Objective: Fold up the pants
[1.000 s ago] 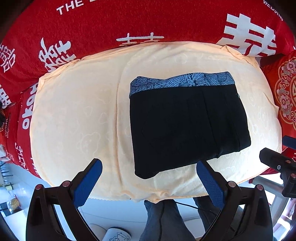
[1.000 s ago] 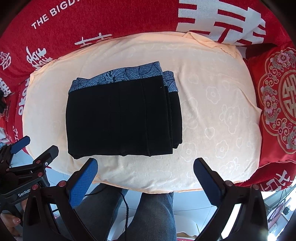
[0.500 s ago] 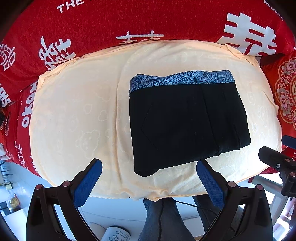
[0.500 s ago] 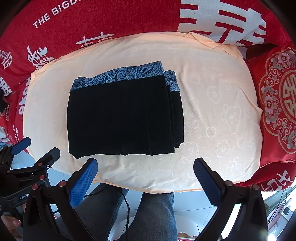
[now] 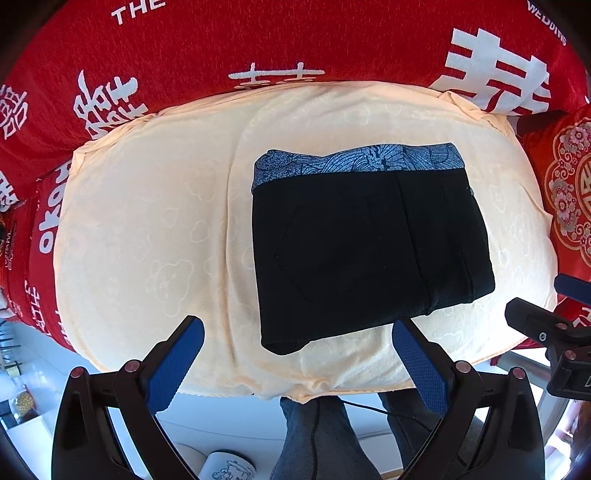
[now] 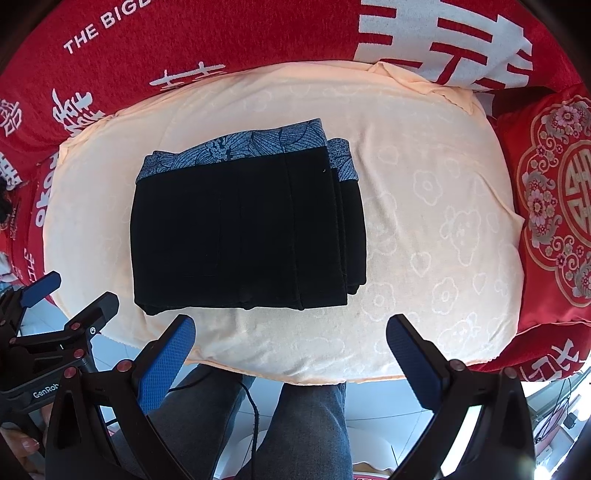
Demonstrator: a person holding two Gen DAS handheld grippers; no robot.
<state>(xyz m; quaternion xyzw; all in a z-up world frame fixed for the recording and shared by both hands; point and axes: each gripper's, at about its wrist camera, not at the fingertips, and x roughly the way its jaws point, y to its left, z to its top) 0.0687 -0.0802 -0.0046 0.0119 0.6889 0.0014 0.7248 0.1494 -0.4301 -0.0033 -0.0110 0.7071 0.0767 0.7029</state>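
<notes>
Left wrist view: pants (image 5: 365, 243) folded, ahead and rightward of spread, empty left tongs (image 5: 299, 365); right tongs (image 6: 291, 362) likewise spread, pants ahead-left.

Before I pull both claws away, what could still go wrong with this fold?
The pants lie folded, both claws open and clear of them. Risks: the stacked layers at the right edge are staggered and may slide apart; the near corner sits close to the peach towel's front edge.

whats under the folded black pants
The folded black pants lie on a peach towel, which spreads over a red cloth with white lettering. Whatever lies under the towel directly below the pants is covered.
</notes>
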